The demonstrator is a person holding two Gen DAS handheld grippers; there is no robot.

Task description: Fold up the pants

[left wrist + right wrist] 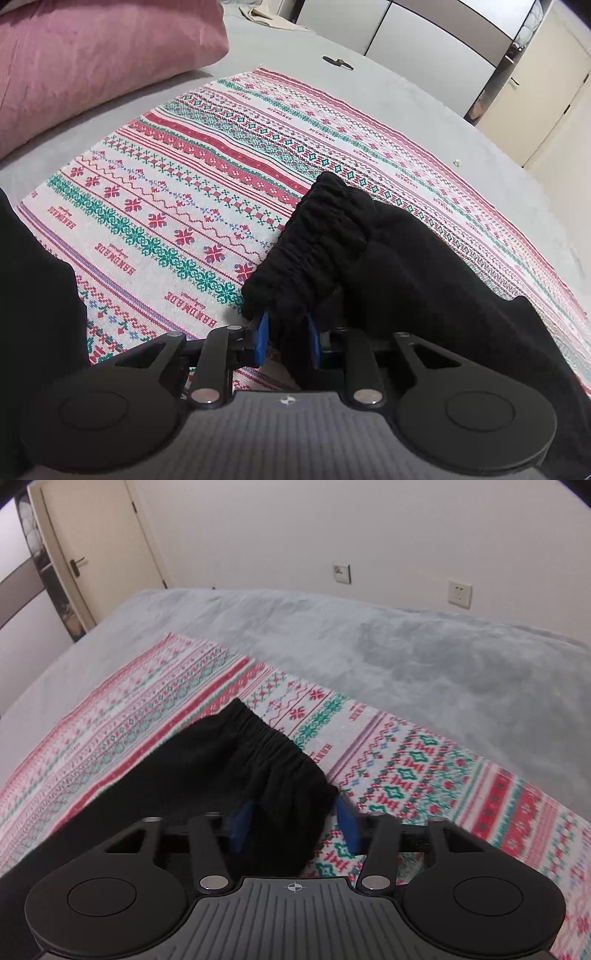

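Black pants (pixel 369 251) lifted at the gathered elastic waistband (pixel 273 746), centre to lower right of the left wrist frame, above the patterned cloth (pixel 177 177) on the grey bed (pixel 424 657). Left gripper (pixel 288 341): blue fingers (pixel 263 338) narrow, pinching waistband fabric. Right gripper (pixel 293 825): fingers (pixel 242 823) standing wider, fabric between them, only the left pad plainly touching; grip uncertain. Step in hand, by judgement: waistband pickup before folding. Next: secure right grip, then carry the waistband over evenly.
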